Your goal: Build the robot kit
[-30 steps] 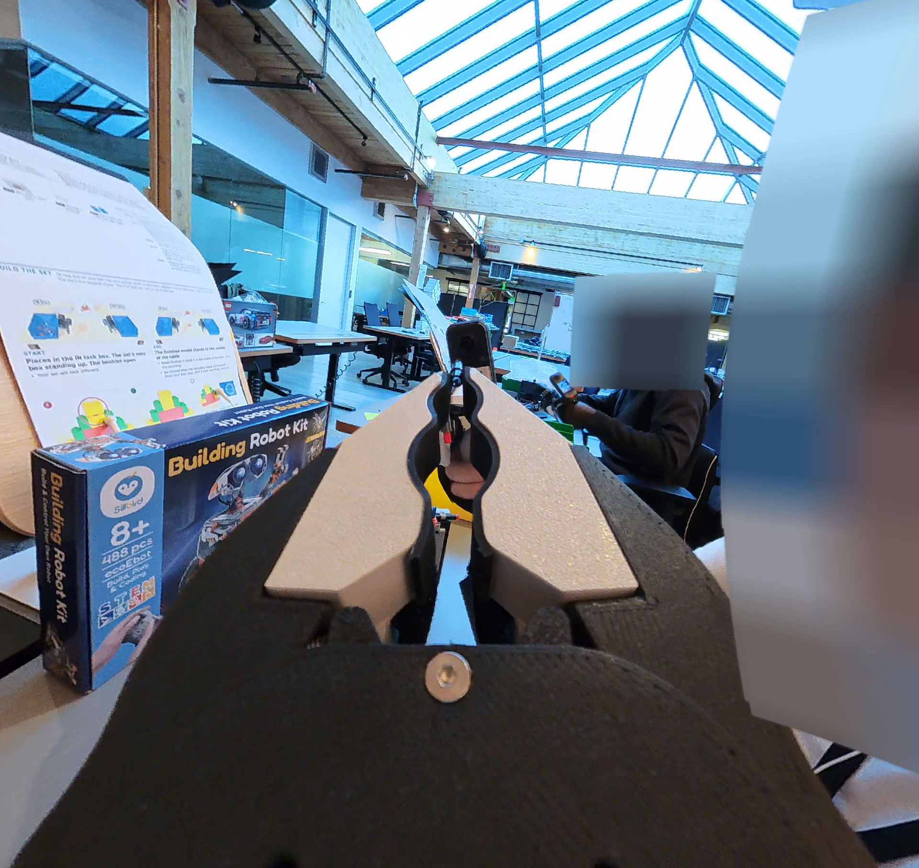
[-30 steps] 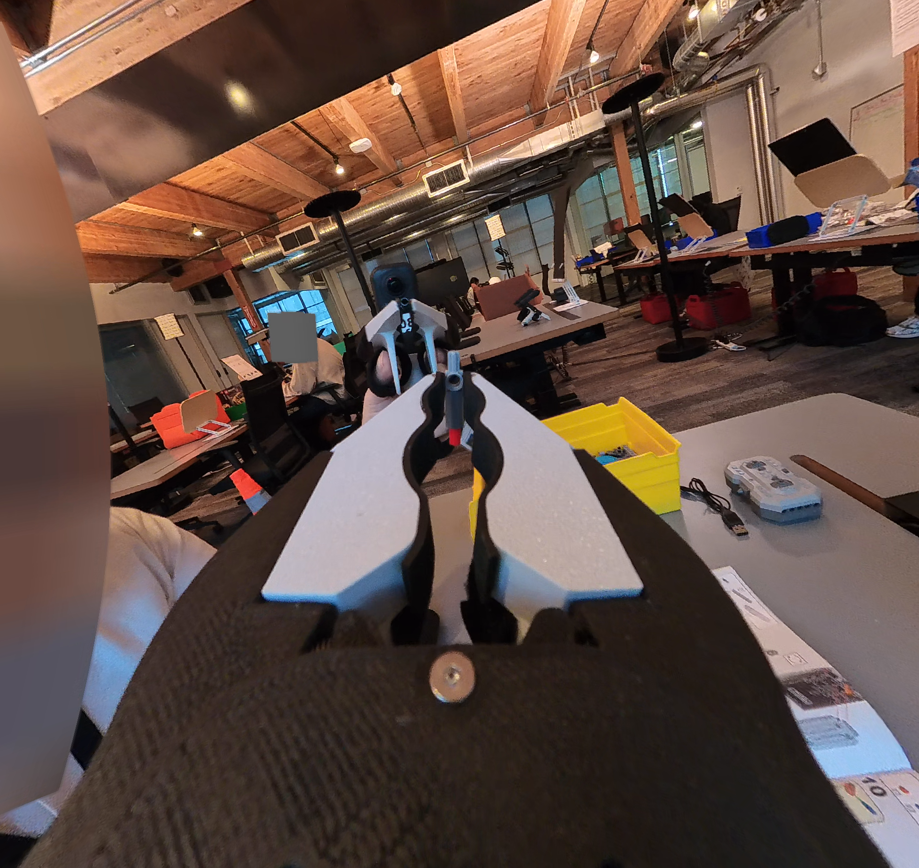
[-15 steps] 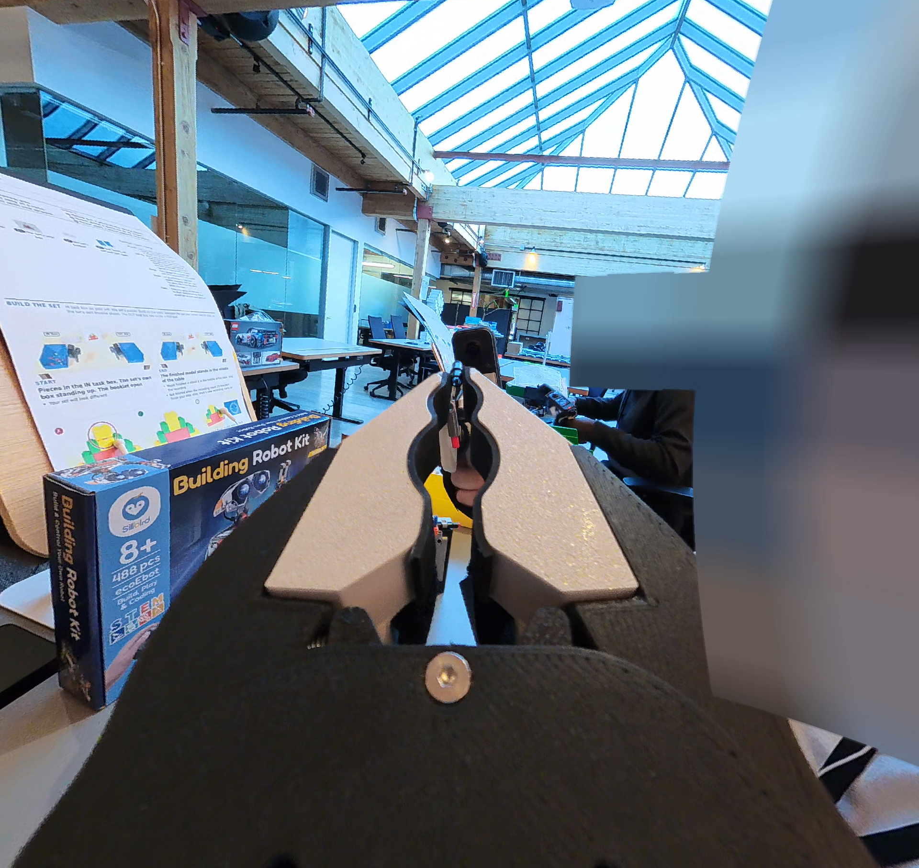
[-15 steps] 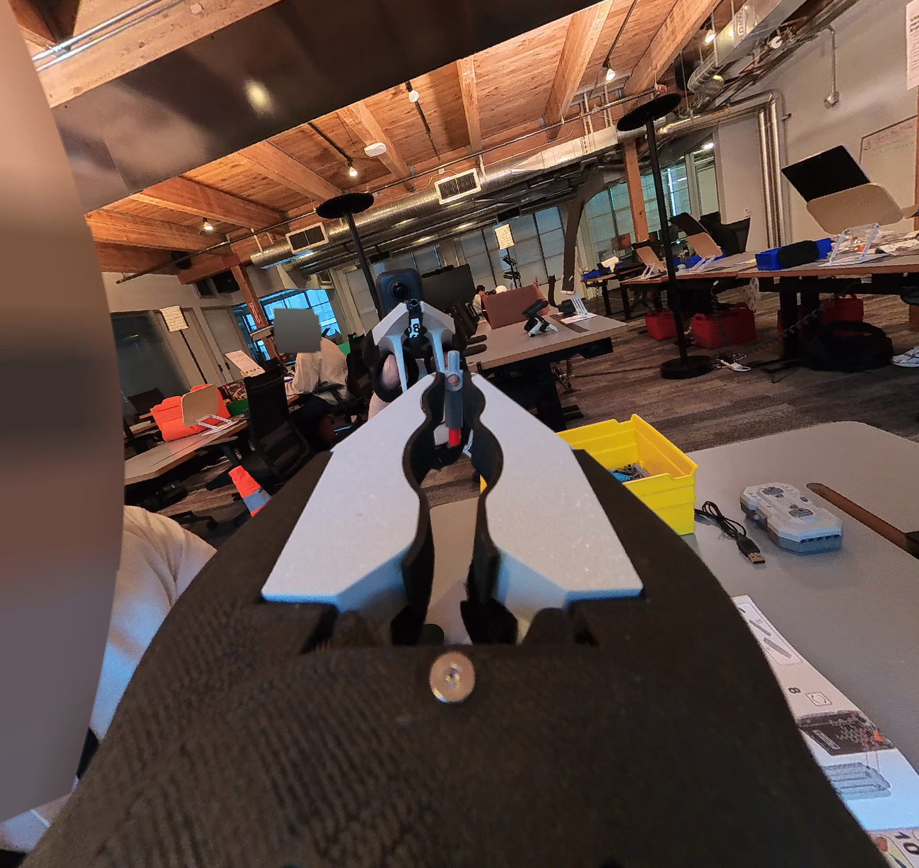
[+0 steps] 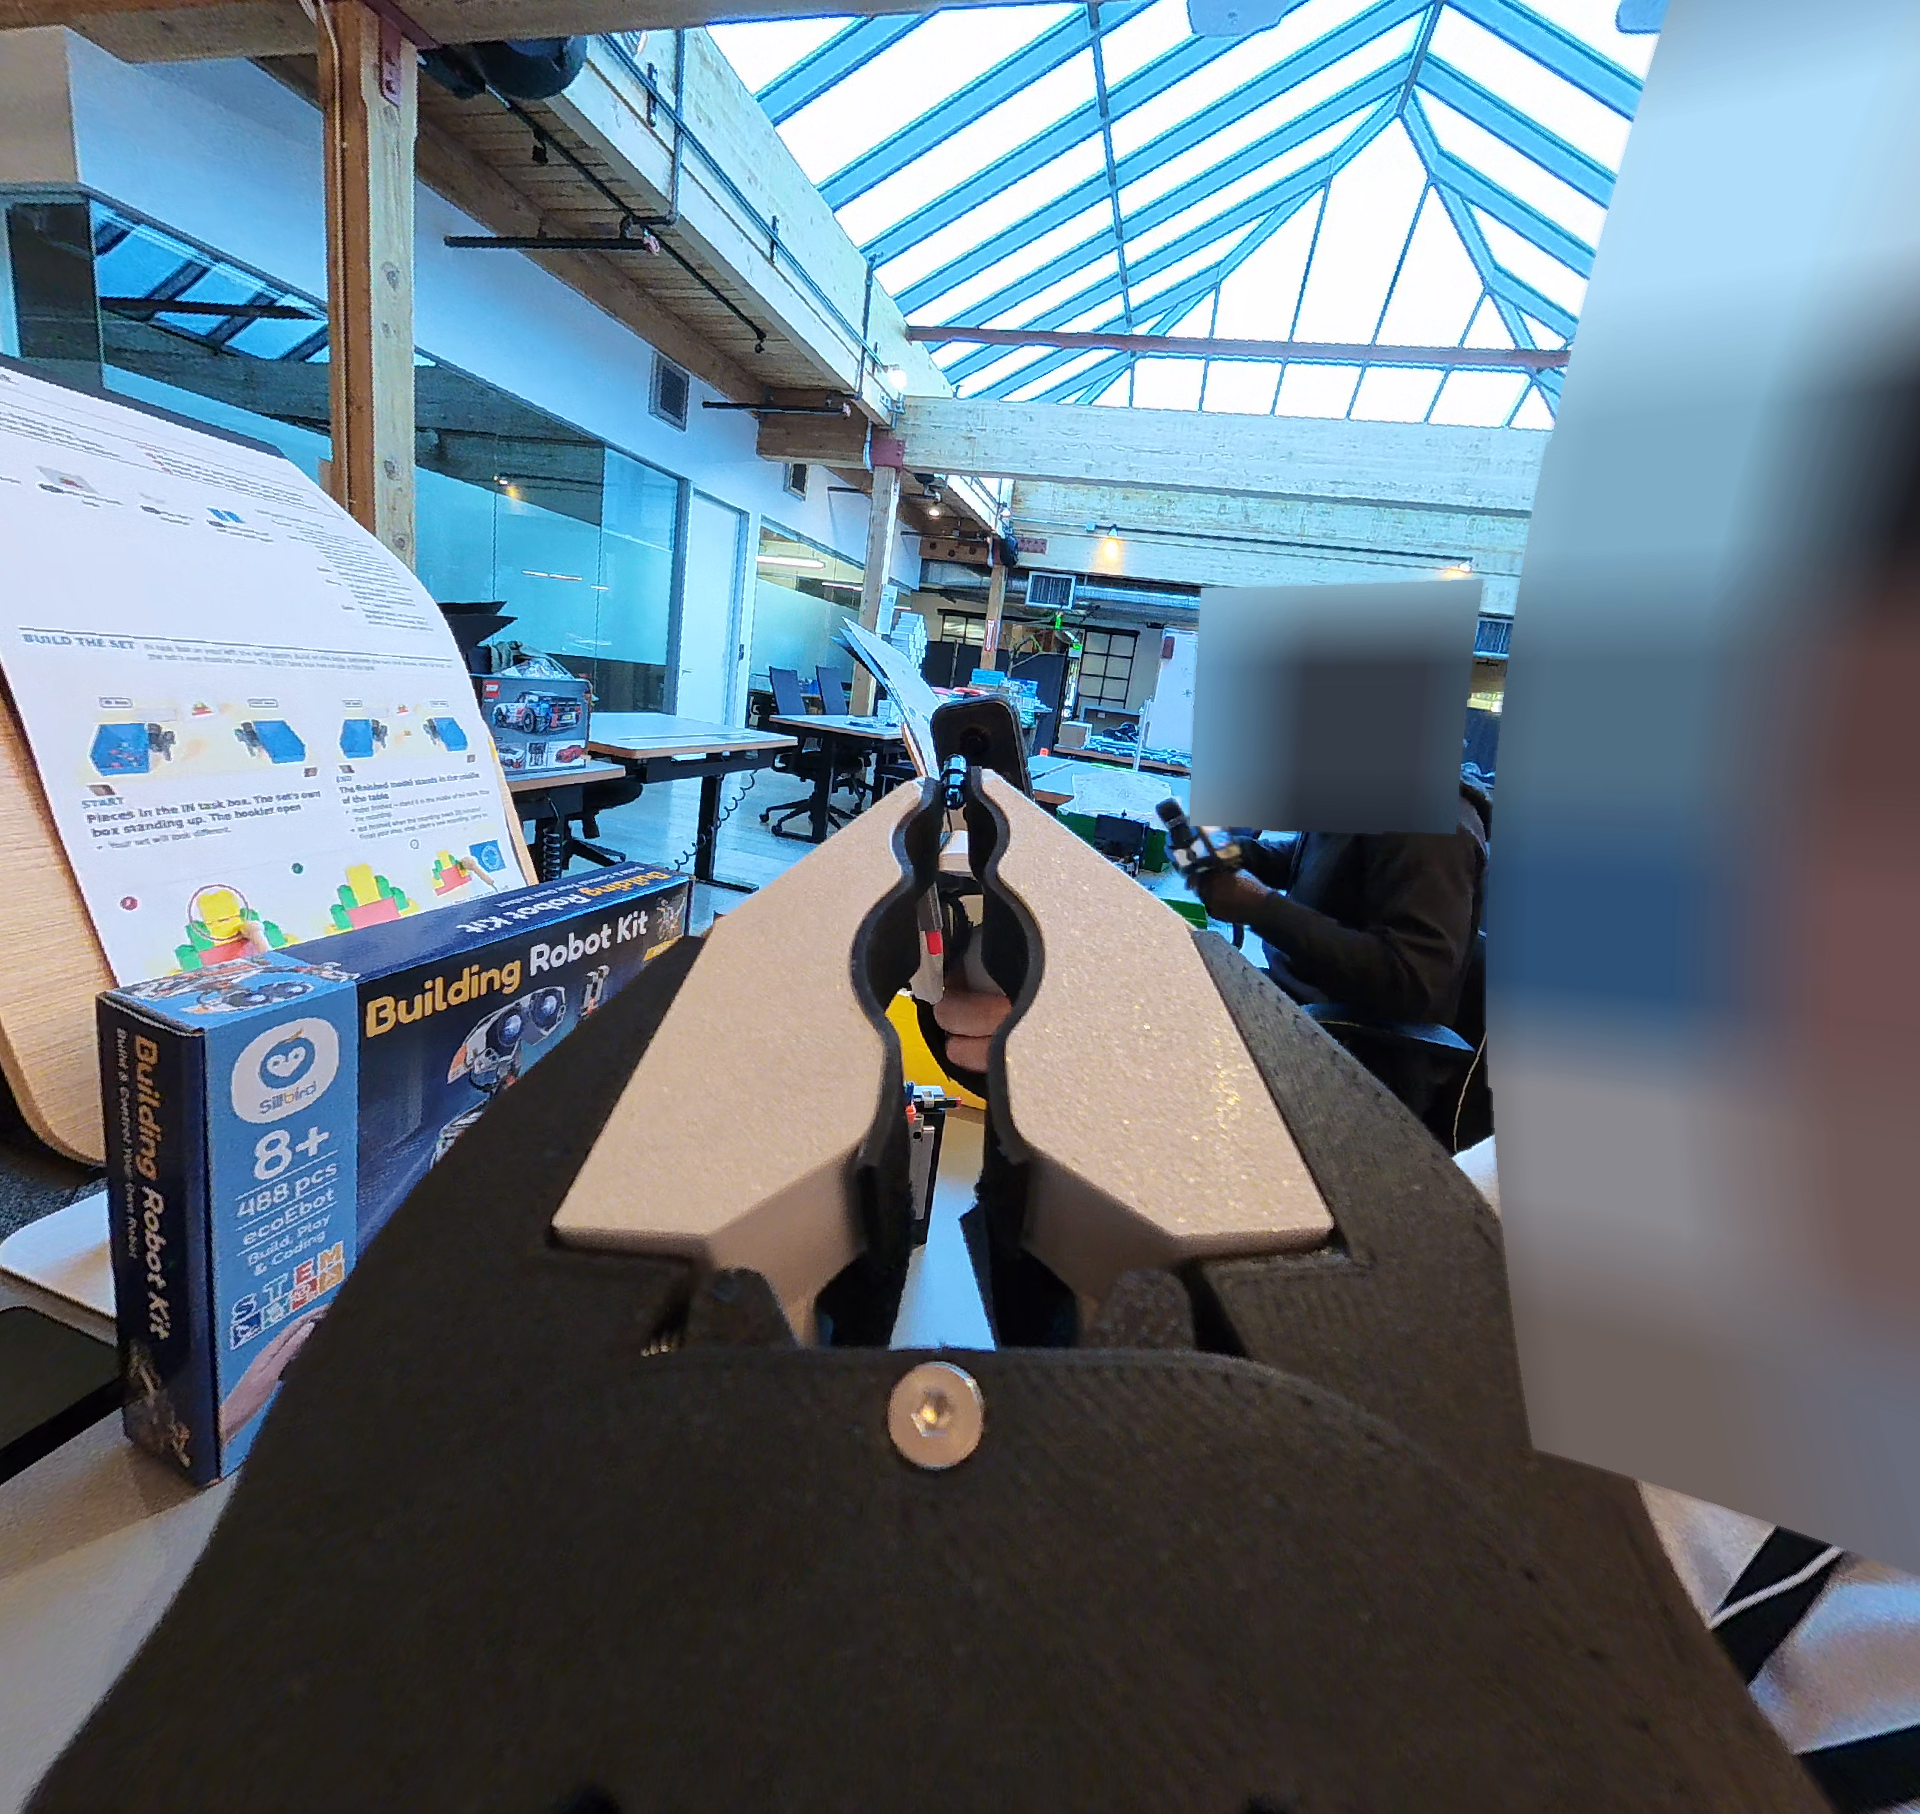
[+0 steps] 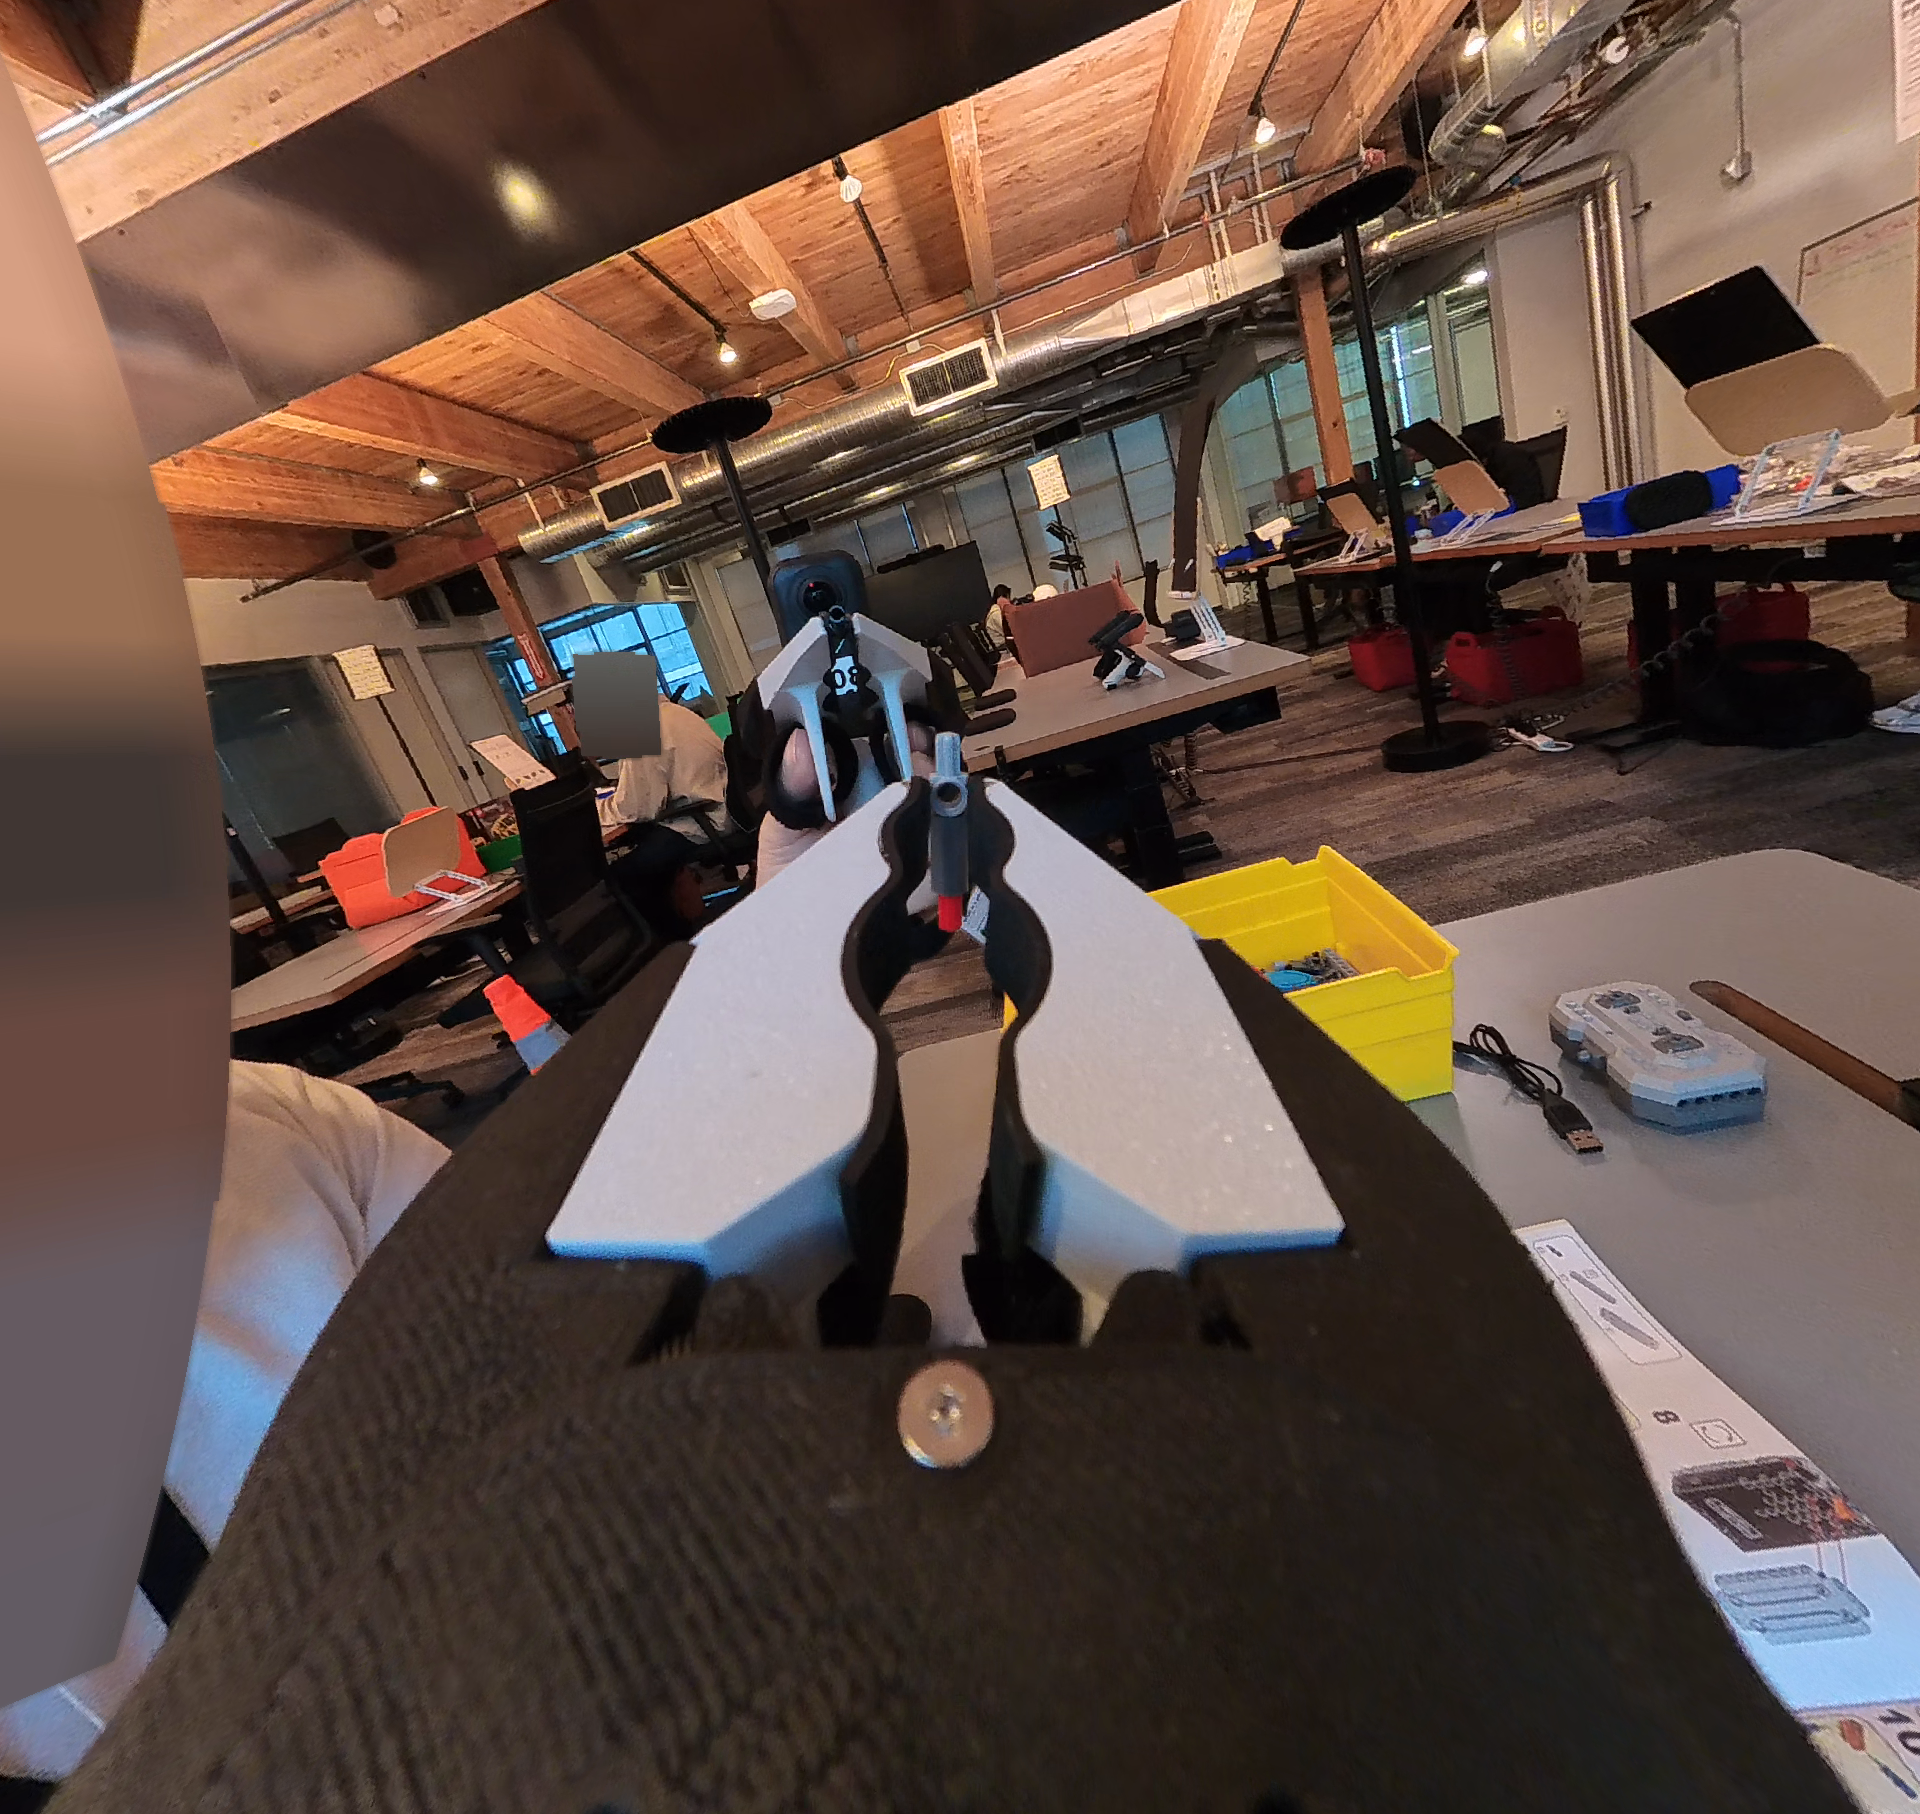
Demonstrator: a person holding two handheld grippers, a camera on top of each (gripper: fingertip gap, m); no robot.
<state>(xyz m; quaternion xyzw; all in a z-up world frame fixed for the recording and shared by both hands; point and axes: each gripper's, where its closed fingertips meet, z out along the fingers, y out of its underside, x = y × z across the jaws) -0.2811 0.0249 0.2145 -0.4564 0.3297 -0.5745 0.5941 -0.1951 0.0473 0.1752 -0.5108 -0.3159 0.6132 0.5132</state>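
My two grippers face each other in the air, tips close together. My right gripper [image 6: 951, 798] is shut on a thin grey rod [image 6: 945, 850] with a red lower end, held upright. The rod also shows through the finger gap in the left wrist view [image 5: 928, 917]. My left gripper [image 5: 961, 796] is shut, with a small black holed piece [image 5: 954, 769] at its tips. In the right wrist view the left gripper [image 6: 840, 668] shows head-on with that black piece [image 6: 844, 678] between its fingers. A hand [image 5: 971, 1026] holds the right gripper.
A blue kit box [image 5: 312, 1089] stands to the left in front of an instruction sheet [image 5: 208, 725] on a wooden board. On the grey table [image 6: 1766, 933] are a yellow bin [image 6: 1340, 943] of parts, a grey controller [image 6: 1657, 1052], a USB cable [image 6: 1527, 1089] and a booklet [image 6: 1714, 1504]. People sit at desks behind. The tips of one gripper are about 10 centimetres away from the tips of the other.
Both grippers stay shut on their pieces. The left view has shifted a little, so the box and sheet sit slightly further right. The right view has tilted slightly down.
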